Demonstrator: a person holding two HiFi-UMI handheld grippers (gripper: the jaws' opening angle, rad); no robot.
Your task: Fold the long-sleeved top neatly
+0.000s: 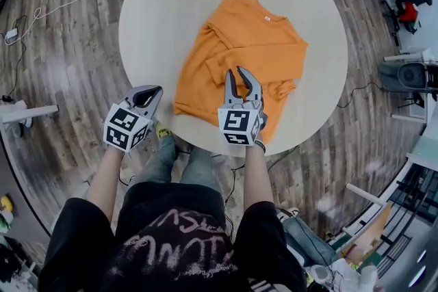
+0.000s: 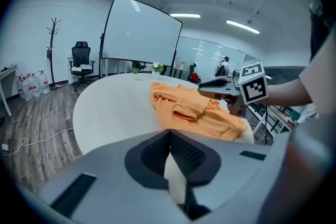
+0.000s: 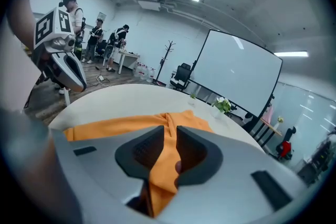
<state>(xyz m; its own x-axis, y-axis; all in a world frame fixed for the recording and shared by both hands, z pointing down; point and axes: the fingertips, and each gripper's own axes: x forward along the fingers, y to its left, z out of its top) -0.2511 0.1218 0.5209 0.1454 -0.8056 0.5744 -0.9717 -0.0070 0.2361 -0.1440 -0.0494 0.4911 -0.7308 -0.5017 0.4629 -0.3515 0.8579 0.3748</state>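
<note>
Editor: Progress on the fold?

Stringer: Partial, by the look of it. The orange top (image 1: 239,51) lies flat near the middle of the round table (image 1: 157,24), collar toward the table's far edge, both sleeves seemingly drawn across the body. The body itself is not yet folded.

Editor: And the tools?

Stringer: The right gripper (image 1: 236,75) hovers over the hem by the table's near edge, jaws slightly spread, orange cloth showing in the gap but apparently not pinched. The left gripper (image 1: 155,91) hangs just off the table's near edge, jaws pressed together on nothing.
</note>
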